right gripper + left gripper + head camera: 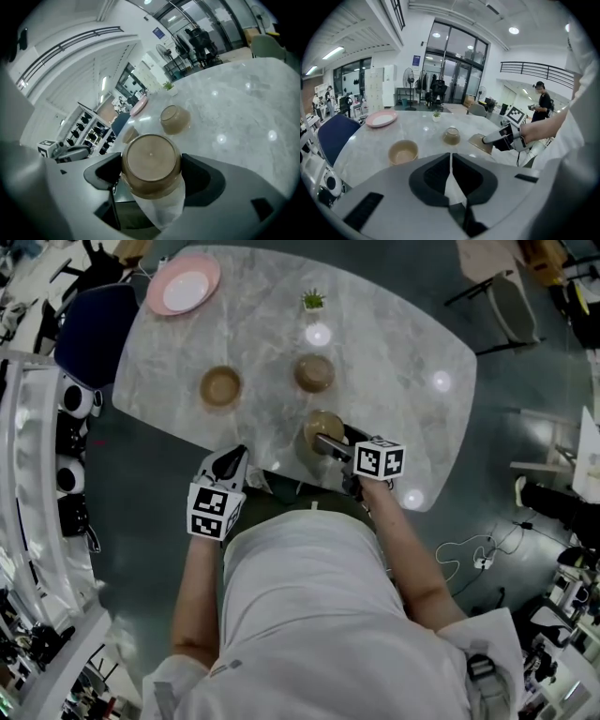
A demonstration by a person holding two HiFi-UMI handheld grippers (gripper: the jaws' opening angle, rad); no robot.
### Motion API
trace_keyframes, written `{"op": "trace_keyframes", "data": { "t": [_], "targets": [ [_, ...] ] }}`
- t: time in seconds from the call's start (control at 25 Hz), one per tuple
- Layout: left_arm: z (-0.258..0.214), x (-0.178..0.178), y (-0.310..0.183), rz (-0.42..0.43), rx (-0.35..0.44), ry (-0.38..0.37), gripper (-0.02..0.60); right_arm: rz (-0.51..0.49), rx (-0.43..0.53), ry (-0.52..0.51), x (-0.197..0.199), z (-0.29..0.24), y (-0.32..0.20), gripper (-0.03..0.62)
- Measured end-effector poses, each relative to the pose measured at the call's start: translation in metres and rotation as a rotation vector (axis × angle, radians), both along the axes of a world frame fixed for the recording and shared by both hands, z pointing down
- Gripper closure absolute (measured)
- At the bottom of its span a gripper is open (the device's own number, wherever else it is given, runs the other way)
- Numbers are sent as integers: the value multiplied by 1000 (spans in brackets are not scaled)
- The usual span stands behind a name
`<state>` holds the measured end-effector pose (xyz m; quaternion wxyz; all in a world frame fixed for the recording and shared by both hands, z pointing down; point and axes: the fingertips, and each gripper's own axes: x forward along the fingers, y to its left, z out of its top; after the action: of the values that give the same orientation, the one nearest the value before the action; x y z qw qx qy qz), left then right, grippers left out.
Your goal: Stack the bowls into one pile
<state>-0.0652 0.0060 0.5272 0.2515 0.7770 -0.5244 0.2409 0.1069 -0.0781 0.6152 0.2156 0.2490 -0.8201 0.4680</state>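
Three brown bowls are on the marble table (pixel 403 343). One stands open side up at the left (pixel 221 386) (pixel 403 152) (pixel 130 134). A second (pixel 314 372) (pixel 452 135) (pixel 175 118) sits in the middle. My right gripper (pixel 328 444) (pixel 151 171) is shut on the third bowl (pixel 322 430) (pixel 151 164) at the near edge, tilted so that its underside faces the right gripper's camera. In the left gripper view this held bowl (pixel 480 142) hangs tipped just above the table. My left gripper (pixel 230 463) (pixel 451 164) is shut and empty, near the table's front left edge.
A pink plate (pixel 183 284) (pixel 381 118) lies at the far left corner, and a small potted plant (pixel 313 301) (pixel 436 115) stands behind the middle bowl. A blue chair (pixel 94 329) is at the table's left side. A person (pixel 543 101) stands far off on the right.
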Motion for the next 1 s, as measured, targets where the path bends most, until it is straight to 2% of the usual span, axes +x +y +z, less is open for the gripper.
{"op": "trace_keyframes", "data": {
  "t": [0.2, 0.36, 0.68, 1.0],
  "targets": [
    [6, 20, -8, 125, 6, -7, 574, -11, -90, -144, -18, -25, 17, 180],
    [14, 32, -13, 233, 8, -55, 528, -38, -130, -223, -33, -41, 31, 180],
    [26, 41, -27, 361, 20, -144, 508, -95, -168, -292, -48, -57, 51, 180],
    [17, 60, -41, 453, 86, -119, 497, -131, -210, -357, -58, -72, 63, 180]
  ]
}}
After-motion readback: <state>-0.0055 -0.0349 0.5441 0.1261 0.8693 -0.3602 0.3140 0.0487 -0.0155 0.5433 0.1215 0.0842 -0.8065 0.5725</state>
